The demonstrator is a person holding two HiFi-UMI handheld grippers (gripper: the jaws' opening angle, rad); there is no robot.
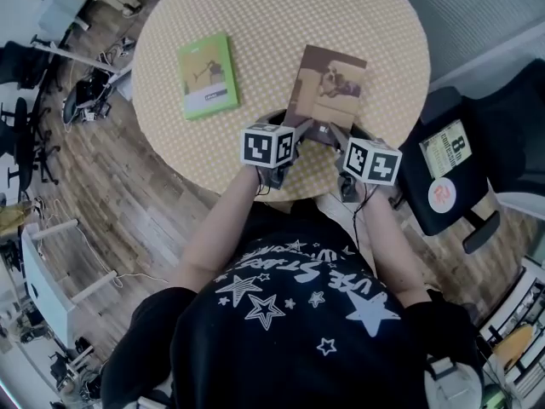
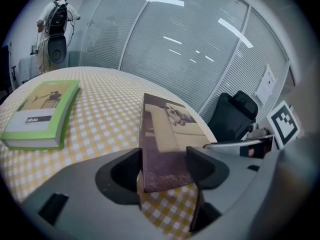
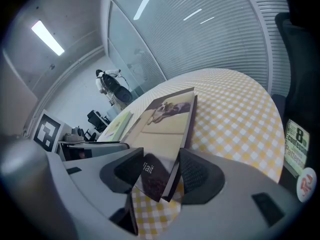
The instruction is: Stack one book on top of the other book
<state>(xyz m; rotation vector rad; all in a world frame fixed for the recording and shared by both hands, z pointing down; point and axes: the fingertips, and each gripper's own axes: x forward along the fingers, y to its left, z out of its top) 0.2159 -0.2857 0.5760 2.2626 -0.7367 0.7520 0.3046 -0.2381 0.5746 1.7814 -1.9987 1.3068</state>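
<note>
Two books lie on the round table (image 1: 255, 7) under its yellow checked cloth. The brown book (image 1: 328, 88) has a dog's picture on its tan cover and sits at the table's near edge. White letters that read "iait" show on the dark corner (image 3: 150, 169) nearest the person. The green book (image 1: 207, 75) lies flat to its left, well apart from it. It carries a white band with a small word that looks like "divia" (image 2: 34, 119).

The left gripper (image 1: 294, 139) has the brown book's near left corner between its jaws. They stand wide, and both pads rest against the book's sides in the left gripper view (image 2: 165, 169). The right gripper (image 1: 336, 139) is closed on the near right corner, with the dark spine edge against one pad and the cover against the other (image 3: 162, 176). The book tilts across that view, its near end clear of the cloth.

To the right of the table stands a black chair (image 1: 477, 220). On its seat lie a label (image 1: 447, 149) with a large figure 8 and a round red sticker (image 1: 442, 195); the smaller print is too small to read.
</note>
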